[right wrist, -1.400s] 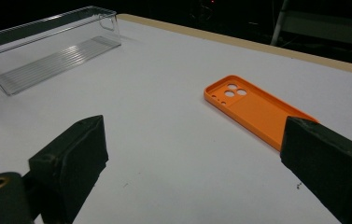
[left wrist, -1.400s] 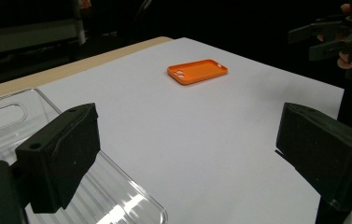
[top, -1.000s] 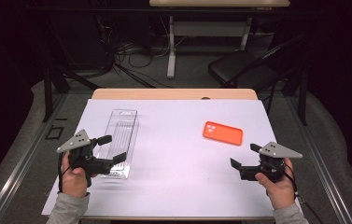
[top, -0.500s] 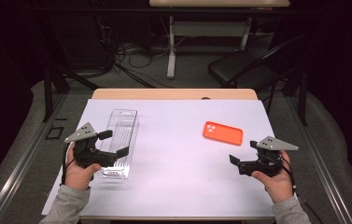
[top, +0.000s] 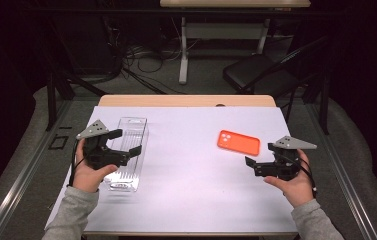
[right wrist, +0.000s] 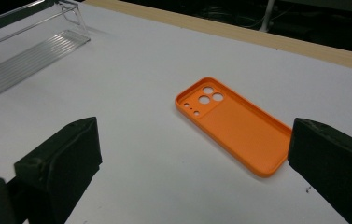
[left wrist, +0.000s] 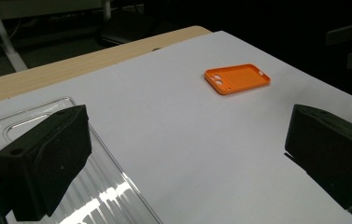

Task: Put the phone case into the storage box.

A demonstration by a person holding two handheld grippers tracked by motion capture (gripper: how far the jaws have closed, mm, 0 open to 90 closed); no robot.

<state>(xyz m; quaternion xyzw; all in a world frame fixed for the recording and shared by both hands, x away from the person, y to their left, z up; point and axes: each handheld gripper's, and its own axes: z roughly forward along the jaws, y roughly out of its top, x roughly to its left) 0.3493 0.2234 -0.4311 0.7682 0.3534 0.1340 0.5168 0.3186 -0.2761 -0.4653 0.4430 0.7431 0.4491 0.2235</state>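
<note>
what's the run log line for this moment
left gripper: open, over tray | right gripper: open, near case | nothing held

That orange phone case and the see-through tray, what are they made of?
The orange phone case looks like matte silicone or soft plastic: even colour, no glare, moulded camera holes. The see-through tray seems hard clear plastic, glossy, with bright reflections on its ribbed floor.
</note>
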